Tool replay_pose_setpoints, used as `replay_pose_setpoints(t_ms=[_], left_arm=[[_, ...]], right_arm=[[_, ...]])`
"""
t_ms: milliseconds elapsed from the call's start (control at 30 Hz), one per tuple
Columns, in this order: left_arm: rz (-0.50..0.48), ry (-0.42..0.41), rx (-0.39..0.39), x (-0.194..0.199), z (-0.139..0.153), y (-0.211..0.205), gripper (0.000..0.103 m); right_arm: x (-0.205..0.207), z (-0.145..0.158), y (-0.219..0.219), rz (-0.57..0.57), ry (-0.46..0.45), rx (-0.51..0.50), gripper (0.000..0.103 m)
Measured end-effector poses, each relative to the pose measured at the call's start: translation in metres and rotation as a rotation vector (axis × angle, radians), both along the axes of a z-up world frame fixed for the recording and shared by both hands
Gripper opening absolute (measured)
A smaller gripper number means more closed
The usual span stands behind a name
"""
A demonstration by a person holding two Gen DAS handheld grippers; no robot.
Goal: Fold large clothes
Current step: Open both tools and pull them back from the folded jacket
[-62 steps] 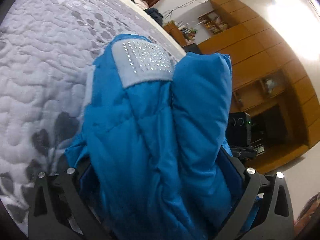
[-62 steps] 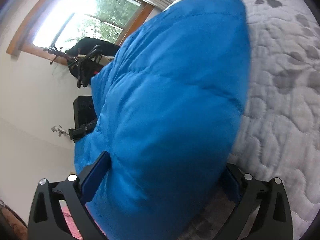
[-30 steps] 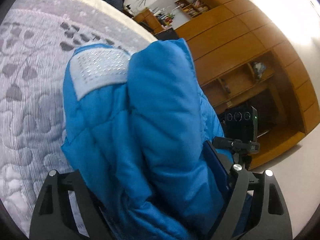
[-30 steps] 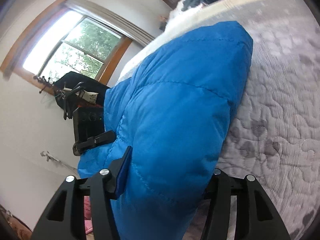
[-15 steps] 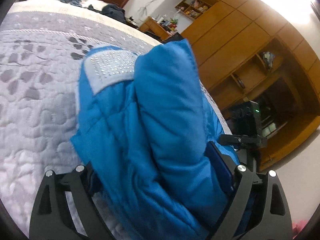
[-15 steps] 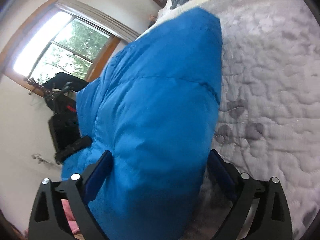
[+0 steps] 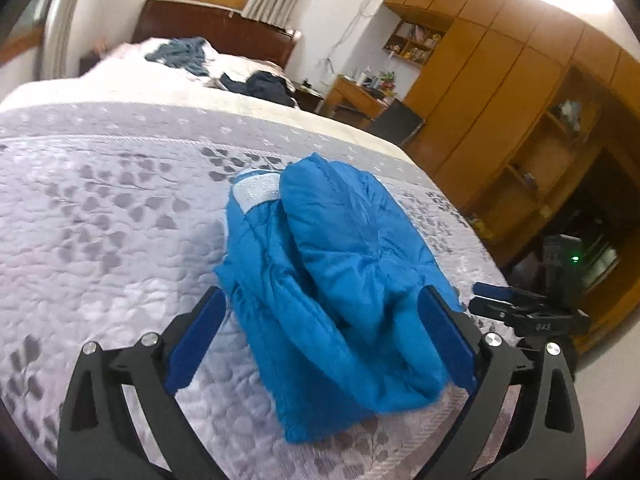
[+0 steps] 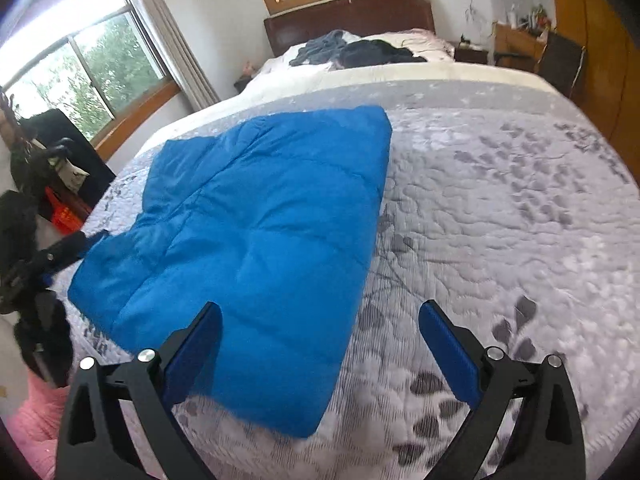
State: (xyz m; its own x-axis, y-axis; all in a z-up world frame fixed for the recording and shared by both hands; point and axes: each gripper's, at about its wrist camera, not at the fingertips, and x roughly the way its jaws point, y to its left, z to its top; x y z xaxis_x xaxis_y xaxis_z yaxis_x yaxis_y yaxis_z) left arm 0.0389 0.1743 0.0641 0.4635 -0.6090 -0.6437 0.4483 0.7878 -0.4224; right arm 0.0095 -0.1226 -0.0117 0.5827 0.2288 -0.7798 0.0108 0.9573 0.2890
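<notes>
Blue padding is being shown by the jacket (image 7: 340, 280), which is lying folded on the grey quilt (image 7: 100, 240) of the bed (image 8: 500, 200), near its foot edge. Nothing is being gripped by either tool. The left gripper (image 7: 326, 332) is being held with its fingers (image 7: 196, 332) spread wide, one on each side of the bunched end of the jacket; whether the pads are touching the fabric cannot be told. A pale studded patch (image 7: 258, 194) is being shown at the jacket's far end in the left view. The right gripper (image 8: 320, 344) is being held spread as well, above the near corner of the jacket, with its left finger (image 8: 192, 352) over the blue fabric and its right finger (image 8: 448, 356) over bare quilt. In the right view the jacket is being seen as a flat quilted panel (image 8: 260, 240). Dark clothes (image 8: 360, 52) are being left in a heap near the headboard (image 8: 348, 16). Wooden cabinets (image 7: 520, 100) are being seen beside the bed.
</notes>
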Motion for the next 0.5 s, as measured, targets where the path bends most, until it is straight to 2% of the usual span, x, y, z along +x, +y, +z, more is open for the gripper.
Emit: replay_pose_setpoints(t_ms=[200, 300, 500], left_arm=[[0.091, -0.046, 0.165, -0.04, 0.012, 0.003, 0.099], [0.101, -0.06, 0.199, -0.059, 0.013, -0.004, 0.1], [0.126, -0.074, 0.283, -0.084, 0.012, -0.014, 0.1]], right_arm=[[-0.016, 0.015, 0.022, -0.036, -0.032, -0.059, 0.099], [-0.026, 0.021, 0.028, -0.069, -0.051, -0.094, 0.099], [-0.043, 0.02, 0.029, -0.109, -0.029, -0.073, 0.099]])
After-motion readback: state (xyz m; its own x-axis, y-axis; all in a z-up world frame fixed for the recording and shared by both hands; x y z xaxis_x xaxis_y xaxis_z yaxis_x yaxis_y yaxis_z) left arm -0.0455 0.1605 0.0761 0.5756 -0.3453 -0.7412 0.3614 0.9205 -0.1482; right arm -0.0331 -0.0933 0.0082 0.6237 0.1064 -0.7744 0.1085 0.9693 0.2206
